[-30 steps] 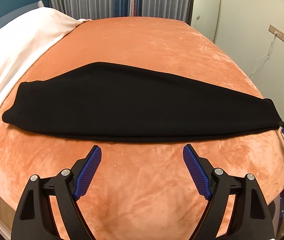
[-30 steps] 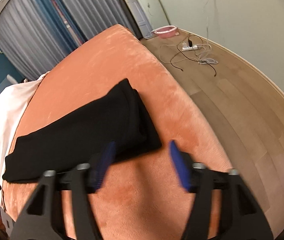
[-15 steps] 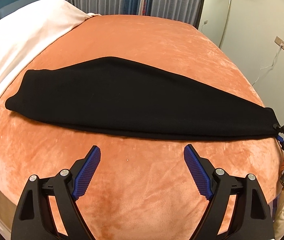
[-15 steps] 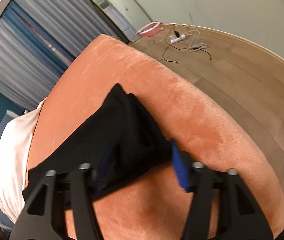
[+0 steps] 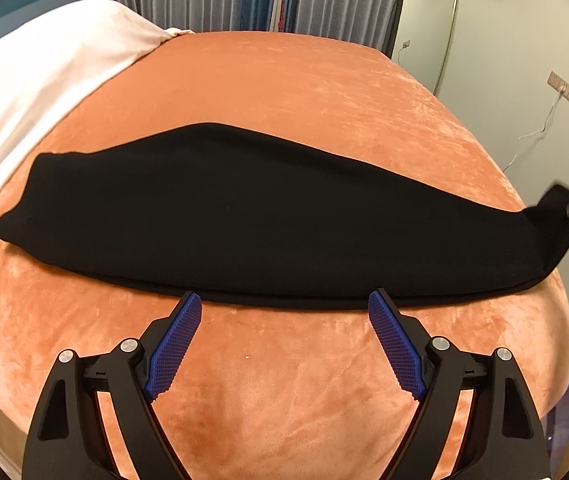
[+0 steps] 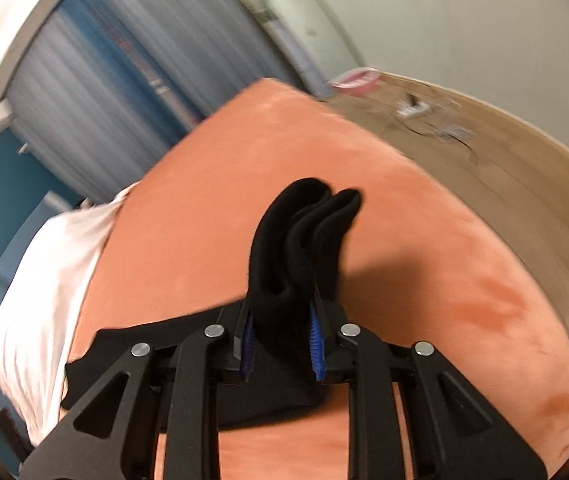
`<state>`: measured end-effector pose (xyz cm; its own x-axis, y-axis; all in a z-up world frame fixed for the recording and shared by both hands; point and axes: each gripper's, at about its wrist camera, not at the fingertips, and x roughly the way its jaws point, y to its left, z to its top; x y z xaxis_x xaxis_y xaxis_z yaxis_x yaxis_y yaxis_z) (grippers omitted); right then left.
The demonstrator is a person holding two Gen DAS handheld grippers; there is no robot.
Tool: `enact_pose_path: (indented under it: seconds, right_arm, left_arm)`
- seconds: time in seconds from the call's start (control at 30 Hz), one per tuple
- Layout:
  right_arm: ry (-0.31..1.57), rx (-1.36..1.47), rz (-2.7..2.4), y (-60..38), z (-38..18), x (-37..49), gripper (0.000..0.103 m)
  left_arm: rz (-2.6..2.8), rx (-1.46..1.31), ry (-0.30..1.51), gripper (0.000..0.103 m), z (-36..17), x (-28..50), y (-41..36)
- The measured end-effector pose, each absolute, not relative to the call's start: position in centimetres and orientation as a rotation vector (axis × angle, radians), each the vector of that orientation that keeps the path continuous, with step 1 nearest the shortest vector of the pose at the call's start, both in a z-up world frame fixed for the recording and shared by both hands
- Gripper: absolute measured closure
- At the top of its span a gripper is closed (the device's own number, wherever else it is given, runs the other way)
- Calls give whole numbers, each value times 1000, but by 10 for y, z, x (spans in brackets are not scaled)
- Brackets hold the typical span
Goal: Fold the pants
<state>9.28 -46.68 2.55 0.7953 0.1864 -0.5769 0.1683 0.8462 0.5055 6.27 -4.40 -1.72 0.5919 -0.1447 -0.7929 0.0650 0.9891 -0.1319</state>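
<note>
Closing over the last second, the right gripper (image 6: 280, 340) is now pinching the bunched end of the black pants (image 5: 244, 216) and lifting it; the left gripper (image 5: 284, 344) is hovering wide open, empty, beside the near hem on the orange bed (image 5: 284, 80).

- The bed (image 5: 304, 92) is covered with an orange plush blanket that reaches its edges.
- A white sheet (image 5: 36, 80) lies over the bed's far left corner.
- Black pants (image 5: 244, 208), folded into one long band, lie across the bed near its front edge, running from the left side to the right edge.
- The pants' right end is lifted off the bed.
</note>
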Motion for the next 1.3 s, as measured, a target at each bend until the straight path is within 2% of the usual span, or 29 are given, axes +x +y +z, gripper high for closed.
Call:
enact_pose_path:
  seconds: [0.13,0.27,0.43,0.57,0.7,0.77,1.1,1.3]
  right_arm:
    - [671,464,152,-382,57,124,83]
    - [719,360,280,-279,62,157,83]
    - [794,254,382,-171,37,183,83]
    - [896,177,421,-98,-9,199,83]
    - [993,152,416,-69,-57,200,82]
    - [1014,115,411,-61,-75,196,78]
    - [889,49,355,-72,-37,123,51]
    - [899,80,278,-95,-44,83,49]
  left_arm:
    - [-110,-122,927,20,-20,60,-15]
    - [-68,-124,919,20,-21,57,29]
    - [19,-136,901,20,-20,51,101]
    - [67,-175,890,20,-22,46,150]
    - [106,-212,889,20,-27,44,189]
    - [127,-238,894,20,-32,47,206]
    - [280,-591,940,20,-69,68,322]
    - [328,-783,934,20,-90,102,371]
